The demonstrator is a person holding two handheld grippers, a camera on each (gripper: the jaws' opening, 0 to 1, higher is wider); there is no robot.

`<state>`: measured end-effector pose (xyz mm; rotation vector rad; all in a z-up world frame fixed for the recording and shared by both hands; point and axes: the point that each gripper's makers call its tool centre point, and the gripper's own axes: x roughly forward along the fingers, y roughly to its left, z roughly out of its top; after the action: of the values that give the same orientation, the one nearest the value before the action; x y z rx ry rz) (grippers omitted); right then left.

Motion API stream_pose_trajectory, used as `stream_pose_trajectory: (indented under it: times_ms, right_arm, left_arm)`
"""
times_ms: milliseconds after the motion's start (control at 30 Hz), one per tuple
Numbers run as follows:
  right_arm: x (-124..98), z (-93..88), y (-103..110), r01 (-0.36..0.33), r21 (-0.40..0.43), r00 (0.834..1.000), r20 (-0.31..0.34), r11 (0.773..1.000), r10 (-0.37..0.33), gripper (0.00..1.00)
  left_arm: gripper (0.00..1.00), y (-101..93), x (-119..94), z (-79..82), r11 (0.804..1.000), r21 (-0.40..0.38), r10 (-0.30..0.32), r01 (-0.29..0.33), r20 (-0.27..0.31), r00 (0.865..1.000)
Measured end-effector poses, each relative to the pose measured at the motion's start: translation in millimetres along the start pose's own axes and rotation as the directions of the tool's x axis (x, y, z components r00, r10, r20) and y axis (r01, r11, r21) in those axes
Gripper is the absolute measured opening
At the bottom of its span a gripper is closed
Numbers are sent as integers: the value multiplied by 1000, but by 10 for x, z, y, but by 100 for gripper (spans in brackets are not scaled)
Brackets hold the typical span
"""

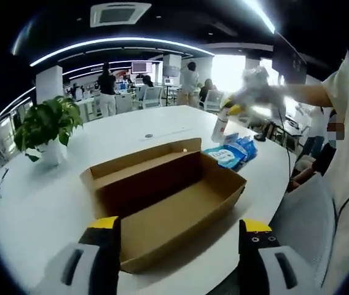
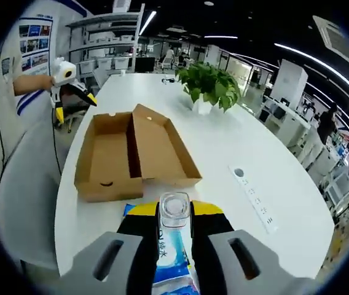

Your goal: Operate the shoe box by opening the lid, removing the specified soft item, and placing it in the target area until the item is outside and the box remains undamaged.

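White table (image 1: 51, 203), box (image 1: 165, 200) open near its edge, bare room beyond. Left gripper (image 1: 177, 236) jaws wide, holding nothing. Right gripper (image 2: 174, 224) clamps bottle (image 2: 174, 246) above blue pack (image 1: 231, 152).

The left gripper (image 1: 179, 246) is showing two black jaws with yellow tips on pale grey housings with dark slots. The right gripper (image 2: 174, 236) is showing the same grey housings and slots, with yellow across the jaw tops. In the right gripper view the person's sleeve (image 2: 30, 101) is appearing white with blue stripes, and a thin dark cable is hanging beside it.
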<state>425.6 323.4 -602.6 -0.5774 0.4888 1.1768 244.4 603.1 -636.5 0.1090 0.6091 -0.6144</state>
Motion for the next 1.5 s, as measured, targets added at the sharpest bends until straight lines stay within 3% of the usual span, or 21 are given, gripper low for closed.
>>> stream_pose_trajectory:
  times_ms: [433,833,1500]
  right_arm:
    - [247,-269,-248,-28,-8,998,-54,1000,27,16]
    - [461,-544,-405,-55,-1,994,-99,998,54,16]
    - [537,-708,-458,-133,17,984,-114,991,134,17]
  left_arm:
    - [79,50,-7,-177,999,-32,19,-21,-43,999]
    - [78,114,4,-235,998,-48,41,-45,-69,997]
    - [77,211,20,-346,995,-67,60,-67,-105,993]
